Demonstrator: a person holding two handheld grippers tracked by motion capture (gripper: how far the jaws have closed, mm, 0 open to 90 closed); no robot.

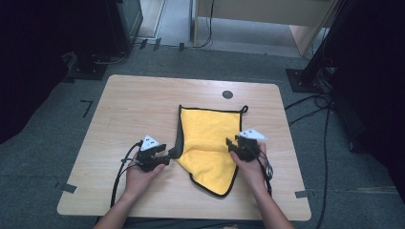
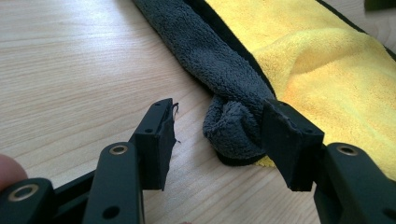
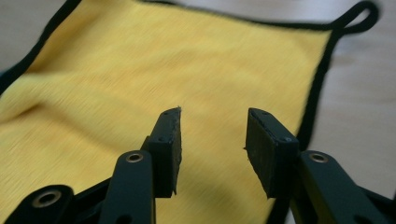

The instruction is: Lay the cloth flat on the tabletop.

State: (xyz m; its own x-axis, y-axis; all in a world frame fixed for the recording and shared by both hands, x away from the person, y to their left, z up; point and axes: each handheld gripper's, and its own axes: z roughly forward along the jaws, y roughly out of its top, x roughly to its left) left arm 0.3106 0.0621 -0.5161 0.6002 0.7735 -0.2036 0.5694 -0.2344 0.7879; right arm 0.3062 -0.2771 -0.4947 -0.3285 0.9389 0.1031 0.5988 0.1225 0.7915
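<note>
A yellow cloth [image 1: 210,138] with black trim lies partly folded on the wooden table [image 1: 138,105], its hanging loop [image 1: 245,109] at the far right corner. My left gripper [image 1: 167,156] is at the cloth's left edge. In the left gripper view, the left gripper [image 2: 219,135] stands open around a bunched grey corner [image 2: 233,130] of the cloth's underside. The right-hand pad [image 2: 287,140] touches the bunch and the other pad is apart from it. My right gripper [image 1: 231,145] hovers over the cloth's right side. In the right gripper view, the right gripper [image 3: 212,140] is open with nothing between the pads, above the yellow cloth [image 3: 163,70].
A round dark cable hole [image 1: 228,94] sits near the table's far edge. Bare wood lies left of the cloth and along the near edge. Black stands [image 1: 305,76] and cables [image 1: 310,107] are on the grey floor around the table.
</note>
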